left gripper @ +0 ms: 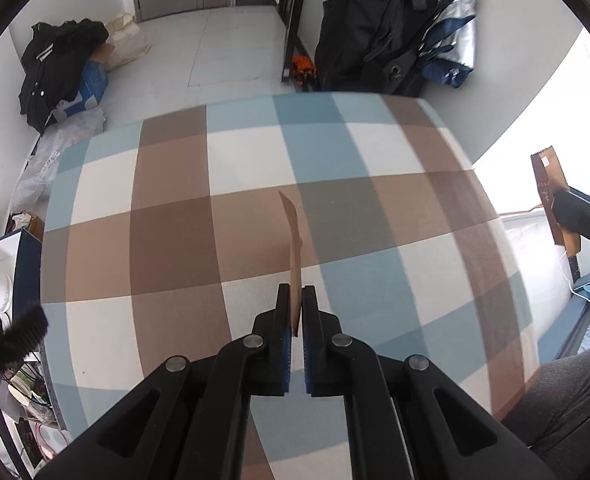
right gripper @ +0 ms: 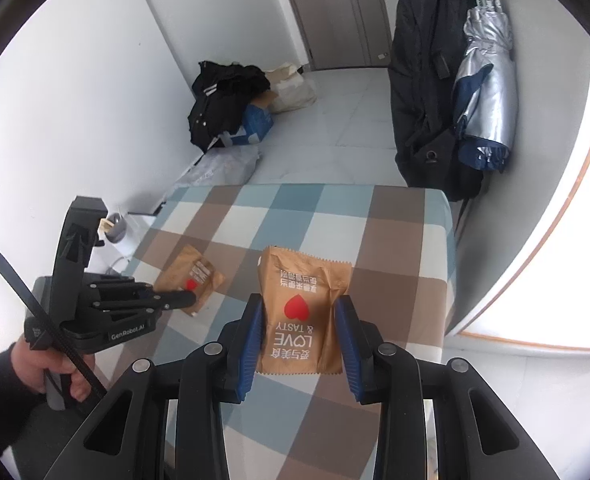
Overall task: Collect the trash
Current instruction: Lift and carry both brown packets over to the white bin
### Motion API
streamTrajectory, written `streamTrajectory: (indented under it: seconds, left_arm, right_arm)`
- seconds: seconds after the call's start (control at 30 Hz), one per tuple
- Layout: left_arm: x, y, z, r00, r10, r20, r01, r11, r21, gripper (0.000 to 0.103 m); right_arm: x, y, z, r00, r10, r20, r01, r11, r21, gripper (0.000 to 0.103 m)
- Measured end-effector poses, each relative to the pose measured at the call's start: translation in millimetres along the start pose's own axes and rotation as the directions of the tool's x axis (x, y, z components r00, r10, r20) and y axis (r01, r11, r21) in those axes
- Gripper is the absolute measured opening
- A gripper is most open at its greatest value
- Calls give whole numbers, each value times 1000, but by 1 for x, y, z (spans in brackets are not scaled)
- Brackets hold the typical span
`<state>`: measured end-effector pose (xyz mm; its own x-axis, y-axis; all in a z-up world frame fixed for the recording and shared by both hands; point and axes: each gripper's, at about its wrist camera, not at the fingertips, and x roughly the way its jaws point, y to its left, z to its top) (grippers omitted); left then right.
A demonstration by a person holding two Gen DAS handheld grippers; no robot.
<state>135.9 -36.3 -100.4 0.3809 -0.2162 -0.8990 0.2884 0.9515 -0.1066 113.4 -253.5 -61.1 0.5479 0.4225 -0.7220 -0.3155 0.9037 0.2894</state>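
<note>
pinching a brown snack wrapper (left gripper: 293, 240) edge-on, the left claw (left gripper: 296, 300) was clenched tight on it, the wrapper sticking out past the fingertips above the checked tablecloth (left gripper: 175, 220). in the right wrist view that same wrapper (right gripper: 195, 280) showed flat-side on, w/ a red heart and some print, its near end caught in the left claw (right gripper: 189, 300) just over the left part of the table.

the second brown wrapper (right gripper: 301, 312), printed "love & tasty" w/ a red heart, sat between the blue pads (right gripper: 349, 336) of the right claw (right gripper: 300, 320). pads pressed on both side edges, so the right claw was gripping it, jaws part closed. the wrapper's crimped top edge pointed away from the camera, print upside down. from the left wrist view it showed as a brown strip (left gripper: 549, 188) at far right, held by the right claw (left gripper: 563, 216), off the table edge.

a hand (right gripper: 51, 364) in a dark sleeve held the left claw's grip at lower left.

beyond the table: a black jacket (right gripper: 223, 96) heaped on a blue box (right gripper: 257, 120) by the white wall, a grey door (right gripper: 335, 12), a black bag (right gripper: 427, 80) hanging next to a folded silver umbrella (right gripper: 487, 92). pale tiled floor (left gripper: 223, 52) btw them.
</note>
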Motion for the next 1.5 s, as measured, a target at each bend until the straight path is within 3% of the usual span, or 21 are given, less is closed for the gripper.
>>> streamTrajectory:
  seconds: [0.2,0.37,0.47,0.53,0.73,0.93,1.1,1.23,1.37,1.5]
  left_arm:
    - [3,-1,0,1000,-12,-16,12,1000,-12,0]
    - [10,-7,5,998,52,24,-52,999,9,0]
    - [10,-7,8,998,22,58,-22,1000,-9,0]
    - [18,-5,12,1000,-6,29,7,999,-37,0]
    - [25,-11,17,999,27,20,-27,999,-26,0]
    - [-3,-19,15,997,25,72,-25,1000,-1,0]
    - [-30,-32,11,993,-8,114,7,1000,15,0]
    - [-59,-56,6,986,-43,163,29,996,88,0]
    - [-84,-84,7,972,-127,199,101,986,136,0]
    - [-103,-121,1,950,-217,227,173,965,198,0]
  right_arm:
    - [-26,10,-11,999,1,53,-1,1000,-2,35]
    - [-33,8,-20,998,-16,57,15,1000,19,35]
    - [-38,7,-24,998,-31,59,31,1000,6,35]
    - [-40,5,-26,997,-38,60,37,999,6,35]
    - [-43,-4,-21,997,-32,73,29,999,40,35]
    - [-50,-5,-19,995,-6,98,0,998,55,35]
    - [-65,3,-32,992,5,123,-16,996,87,35]
    - [-94,8,-43,985,-1,170,-18,994,112,35]
    - [-139,5,-51,967,-12,256,-38,981,191,35]
    - [-187,0,-57,947,-68,315,3,979,203,35]
